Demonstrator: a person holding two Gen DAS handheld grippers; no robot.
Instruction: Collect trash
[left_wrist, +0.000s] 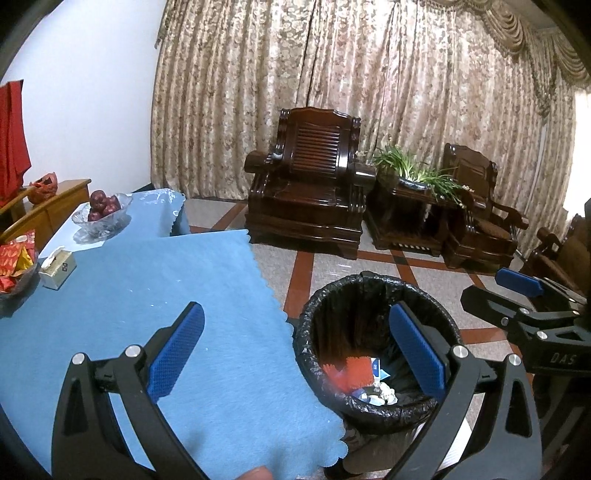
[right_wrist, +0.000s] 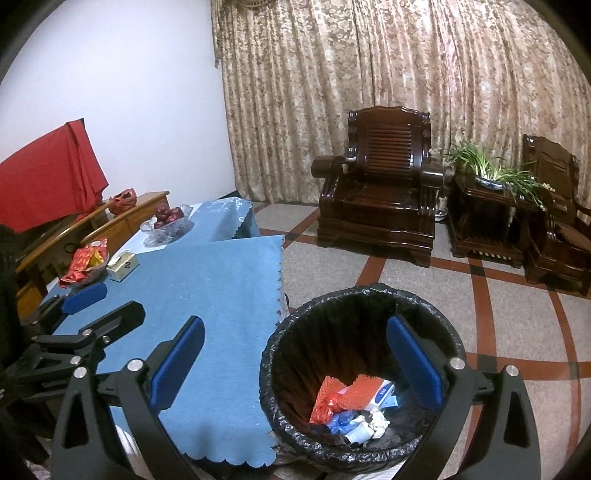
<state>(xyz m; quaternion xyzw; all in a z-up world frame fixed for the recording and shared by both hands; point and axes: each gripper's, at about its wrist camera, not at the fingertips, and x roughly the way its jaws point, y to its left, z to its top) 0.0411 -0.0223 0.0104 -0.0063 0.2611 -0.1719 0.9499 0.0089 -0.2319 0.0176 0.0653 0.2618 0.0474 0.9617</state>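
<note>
Both grippers are closest to me, and both have their blue fingers spread wide with nothing between them. Going from the biggest thing down, the bench (right_wrist: 207, 295) with its blue cloth looks clean where the trash would be. On it, at the far end, I only see a glass bowl of red fruit (right_wrist: 168, 218), a dish of red packets (right_wrist: 86, 264) and a small tissue box (right_wrist: 122, 265). Those look like things to keep, not trash.

Next is the black bin (right_wrist: 360, 373) on the floor, just beside the bench corner. The trash (right_wrist: 354, 406) is down at the bottom of it: red wrappers, something blue and crumpled white paper.

The right gripper (right_wrist: 295, 365) hangs over the bin's near rim, and the left gripper (left_wrist: 295, 350) hangs over the bench edge and the bin.

I think the dropping step is done or nearly done. To do it well, hold the fingers apart over the middle of the bin, check nothing sticks to the pads, then look over the cloth for small bits. Lift straight up so the bag is not snagged.
</note>
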